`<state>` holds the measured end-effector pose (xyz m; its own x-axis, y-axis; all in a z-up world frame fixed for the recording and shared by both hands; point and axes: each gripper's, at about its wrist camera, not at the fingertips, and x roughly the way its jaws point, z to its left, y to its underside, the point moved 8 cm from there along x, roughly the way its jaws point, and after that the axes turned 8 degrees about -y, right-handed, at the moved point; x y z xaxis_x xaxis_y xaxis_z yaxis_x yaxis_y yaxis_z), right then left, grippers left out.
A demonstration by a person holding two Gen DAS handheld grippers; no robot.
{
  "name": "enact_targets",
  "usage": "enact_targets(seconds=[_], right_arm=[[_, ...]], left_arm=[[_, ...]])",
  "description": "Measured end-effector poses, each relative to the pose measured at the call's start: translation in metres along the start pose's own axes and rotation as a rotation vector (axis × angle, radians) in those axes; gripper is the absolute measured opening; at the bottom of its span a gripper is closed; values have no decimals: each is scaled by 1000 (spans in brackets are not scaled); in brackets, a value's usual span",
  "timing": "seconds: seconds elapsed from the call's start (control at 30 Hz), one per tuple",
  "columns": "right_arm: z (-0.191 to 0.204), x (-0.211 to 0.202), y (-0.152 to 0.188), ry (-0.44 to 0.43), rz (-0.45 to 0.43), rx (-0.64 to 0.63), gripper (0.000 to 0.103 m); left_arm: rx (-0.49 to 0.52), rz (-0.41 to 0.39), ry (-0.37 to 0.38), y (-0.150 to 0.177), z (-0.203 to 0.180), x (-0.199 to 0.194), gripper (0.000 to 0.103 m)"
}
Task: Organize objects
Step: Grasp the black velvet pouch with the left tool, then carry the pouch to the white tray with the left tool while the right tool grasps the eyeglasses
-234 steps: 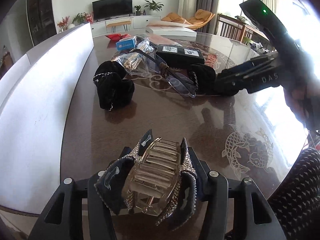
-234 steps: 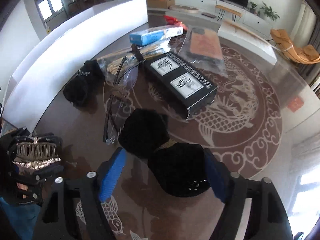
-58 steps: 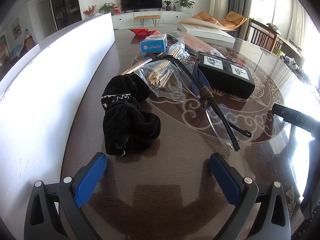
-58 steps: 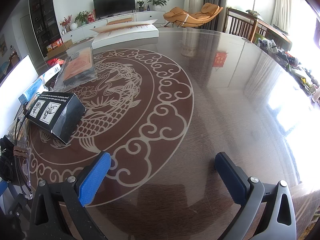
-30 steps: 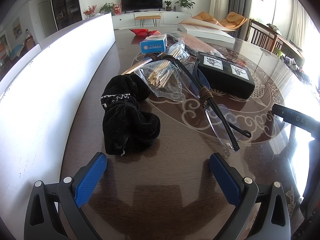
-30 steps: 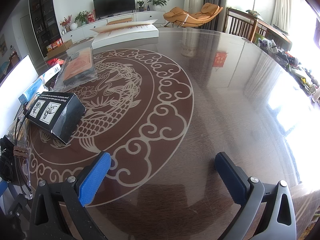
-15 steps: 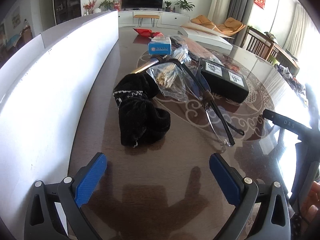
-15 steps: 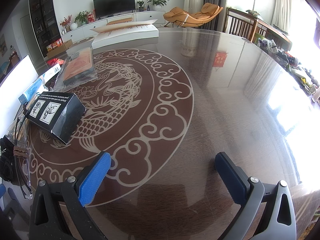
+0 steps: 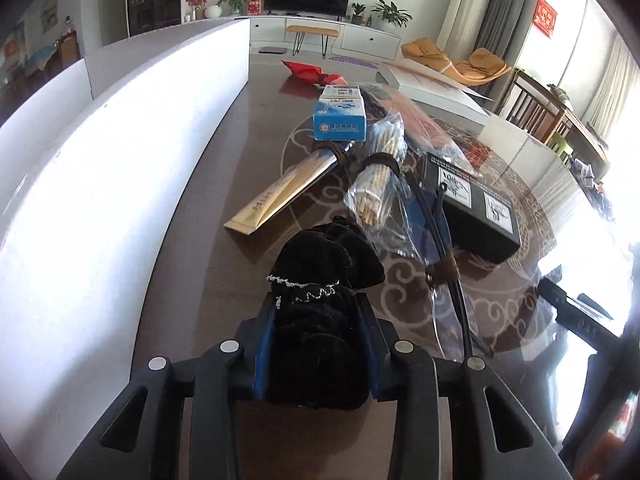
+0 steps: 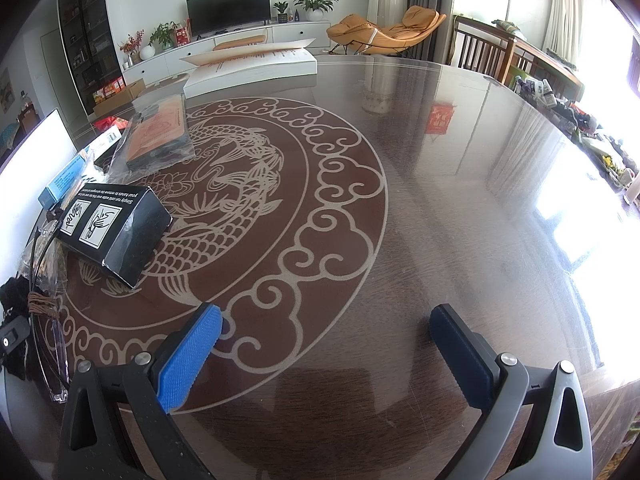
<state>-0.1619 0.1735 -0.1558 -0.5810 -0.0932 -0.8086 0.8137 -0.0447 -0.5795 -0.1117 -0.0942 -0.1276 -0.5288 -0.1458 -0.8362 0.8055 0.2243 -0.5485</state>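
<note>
black pouch [image 9: 316,344], lower half hidden between left gripper [image 9: 317,346] pads

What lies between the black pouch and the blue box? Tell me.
In the left wrist view, between the black pouch and the blue box lie a bagged bundle of sticks and a gold packet.

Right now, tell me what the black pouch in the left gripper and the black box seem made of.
Black pouch: soft velvet-like fabric, matte and fuzzy, bunching between the left gripper pads. Black box: likely printed cardboard, slight sheen, sharp folded edges, white label panels.
</note>
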Motion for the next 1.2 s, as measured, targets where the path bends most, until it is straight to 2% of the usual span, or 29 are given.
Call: enact_targets(seconds=[0.17,0.2,0.23,0.3,0.33,0.4,0.43,0.47,0.5,0.57,0.6,0.63,0.7,0.77,0.83,0.87,0.97,1.0,1.03,1.07,1.1,1.2], right_arm=[[0,0,0,0,0,0,103],[0,0,0,0,0,0,103],[0,0,0,0,0,0,103],[0,0,0,0,0,0,103],[0,0,0,0,0,0,103],[0,0,0,0,0,0,103],[0,0,0,0,0,0,103],[0,0,0,0,0,0,103],[0,1,-1,1,2,-1,103],[2,2,-3,-12,75,-1,102],[8,-3,-2,-44,87,3,94],[22,-12,-2,-118,73,0,90],[68,-31,0,-324,89,-53,90],[120,-40,8,-466,170,-147,90],[161,-37,16,-519,230,-219,88],[175,-32,19,-516,242,-246,87],[199,-6,23,-442,277,-306,67],[203,0,25,-437,295,-313,55],[203,0,23,-417,261,-338,34],[203,0,24,-412,268,-353,26],[200,-3,25,-429,280,-329,26],[182,-26,21,-451,235,-275,26]], left_arm=[[112,-10,-17,44,-2,-24,40],[140,-12,-26,47,-4,-25,47],[165,-10,-32,48,-6,-24,58],[181,-9,-51,47,-3,-21,72],[175,-5,-50,46,-2,-19,74],[160,2,-42,42,2,-16,74],[156,-2,-42,41,4,-16,69],[148,-14,-45,39,6,-17,61],[142,-26,-47,39,8,-19,39],[126,-25,-27,38,11,-20,35],[110,-23,-11,41,12,-22,35],[106,-25,-9,44,14,-24,35],[106,-27,3,51,14,-30,35],[100,-28,26,60,12,-36,35],[94,-27,43,66,11,-41,35],[93,-24,49,69,11,-42,35],[92,-18,65,73,12,-47,35],[94,-21,69,73,12,-50,35],[94,-25,75,72,12,-53,35],[95,-30,82,72,12,-56,35],[96,-34,90,71,12,-61,35],[96,-58,121,66,11,-78,35]])
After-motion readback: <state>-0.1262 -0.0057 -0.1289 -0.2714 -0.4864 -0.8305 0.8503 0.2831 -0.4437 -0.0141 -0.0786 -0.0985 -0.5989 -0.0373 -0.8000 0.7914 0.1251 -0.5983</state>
